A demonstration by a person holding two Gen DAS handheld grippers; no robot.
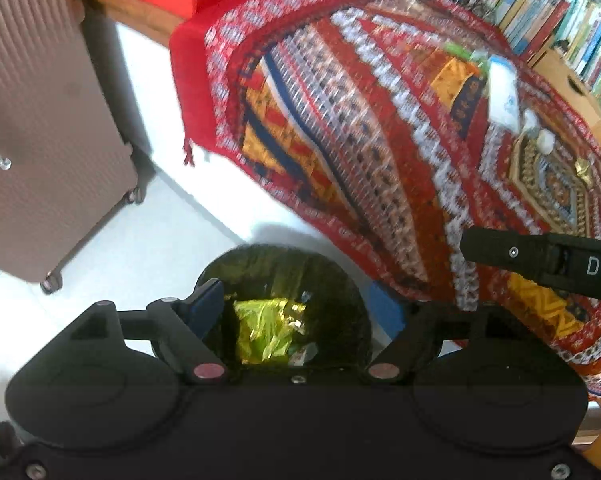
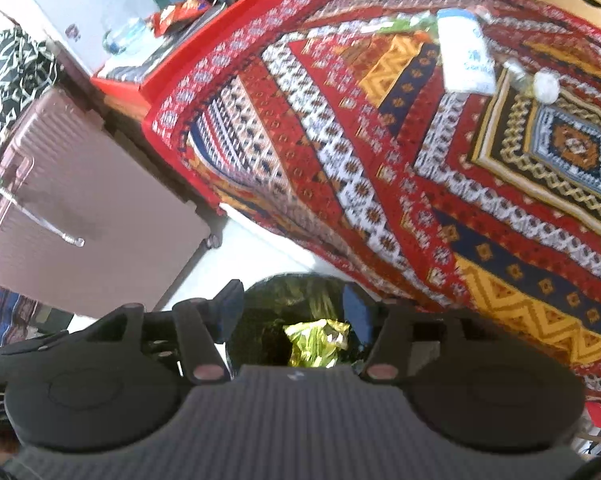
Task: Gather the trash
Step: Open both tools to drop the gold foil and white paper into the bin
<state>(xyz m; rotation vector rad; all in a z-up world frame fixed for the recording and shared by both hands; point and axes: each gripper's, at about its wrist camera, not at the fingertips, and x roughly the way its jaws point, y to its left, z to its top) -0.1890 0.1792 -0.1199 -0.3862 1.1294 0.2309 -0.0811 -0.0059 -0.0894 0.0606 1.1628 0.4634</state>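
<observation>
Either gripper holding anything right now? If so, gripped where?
Nothing held. The left gripper and right gripper both stand open over the trash bin; the yellow-green wrapper lies inside the bin, clear of the pads.

Spread right tongs (image 2: 294, 316) hang empty over yellow-green wrapper (image 2: 316, 344) inside bin (image 2: 268, 300).

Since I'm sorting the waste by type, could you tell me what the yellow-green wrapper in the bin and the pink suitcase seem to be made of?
Yellow-green wrapper: seemingly metallised plastic film; crinkled, with bright mirror-like glints. It lies in the dark bin.
Pink suitcase: probably hard moulded plastic with a satin finish; it shows regular ribbing and a rigid flat shell.
</observation>
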